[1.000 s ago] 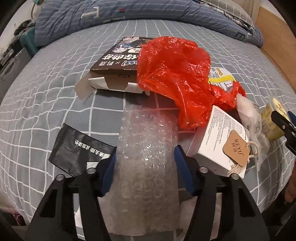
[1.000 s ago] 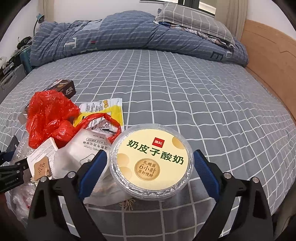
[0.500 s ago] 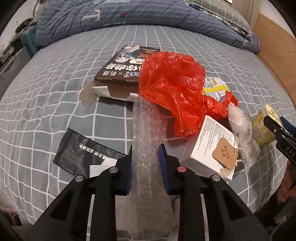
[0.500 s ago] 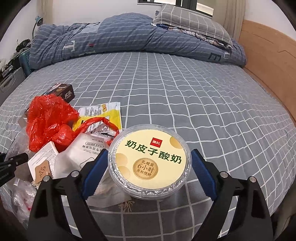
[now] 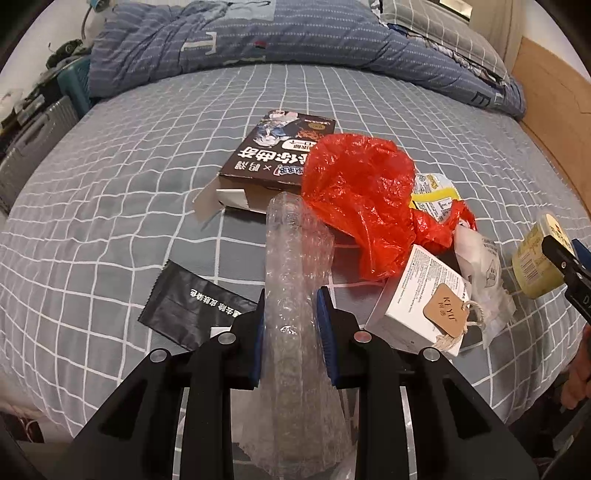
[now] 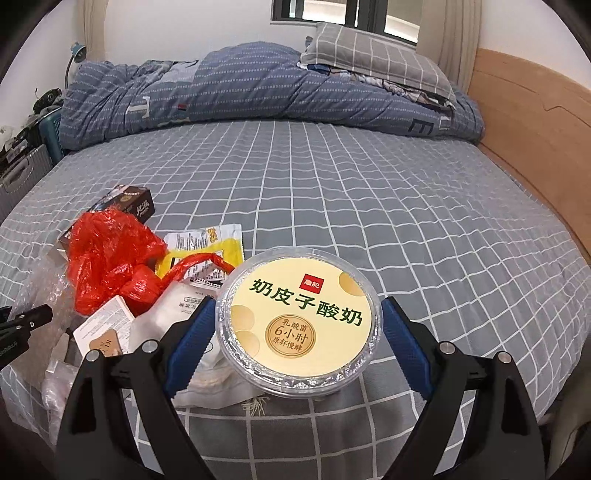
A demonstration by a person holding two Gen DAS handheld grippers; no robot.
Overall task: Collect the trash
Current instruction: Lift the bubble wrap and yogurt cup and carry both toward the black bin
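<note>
Your left gripper point(image 5: 290, 325) has just closed its jaws, pinching the bubble wrap point(image 5: 295, 280); only this view shows the black sachet point(image 5: 192, 310). Your right gripper point(image 6: 297, 332) clamps the yogurt tub point(image 6: 299, 321), jaws wide; only its view shows the window point(image 6: 347, 11).

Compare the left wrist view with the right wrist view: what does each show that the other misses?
Left wrist only: the left gripper squeezing the bubble wrap, and the black sachet lying flat on the bedsheet.
Right wrist only: the yogurt cup's printed lid, clamped in the right gripper, plus the window.
Both: red plastic bag, white box with a brown tag, dark printed box, yellow wrapper.
</note>
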